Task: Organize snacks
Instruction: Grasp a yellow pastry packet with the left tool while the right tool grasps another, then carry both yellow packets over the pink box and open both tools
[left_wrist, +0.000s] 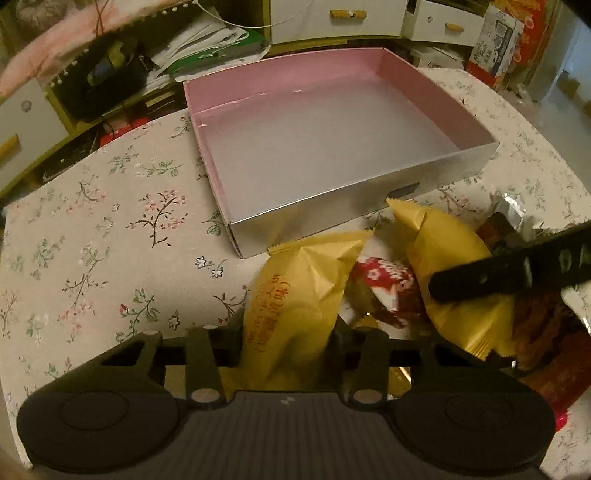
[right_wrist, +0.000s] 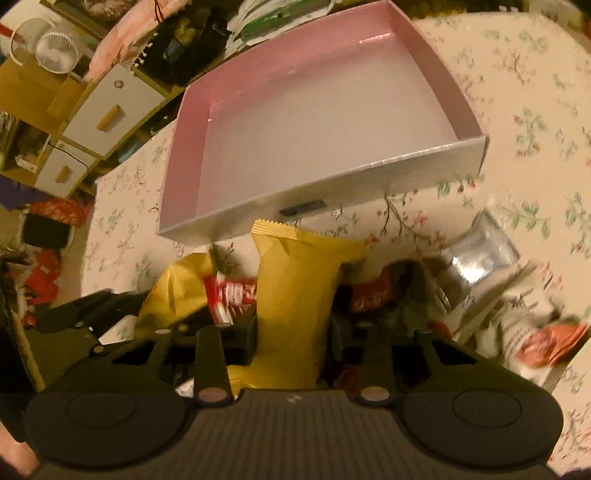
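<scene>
Your left gripper (left_wrist: 286, 343) is clenched on a yellow snack packet (left_wrist: 295, 295), its fingers pressing the wrapper from both sides, just in front of the near wall of the open box (left_wrist: 332, 221). Your right gripper (right_wrist: 293, 332) grips a second yellow packet (right_wrist: 295, 295) the same way, its crimped top edge touching or almost touching the box's near wall. Between the two packets, also in front of the box, lies a red-and-white wrapper (left_wrist: 384, 280). To the right of the pile sits a crumpled silver foil pack (right_wrist: 476, 254), well clear of the box. The box has pink inner walls and nothing in it, and it stands on the floral tablecloth (left_wrist: 110, 221)
</scene>
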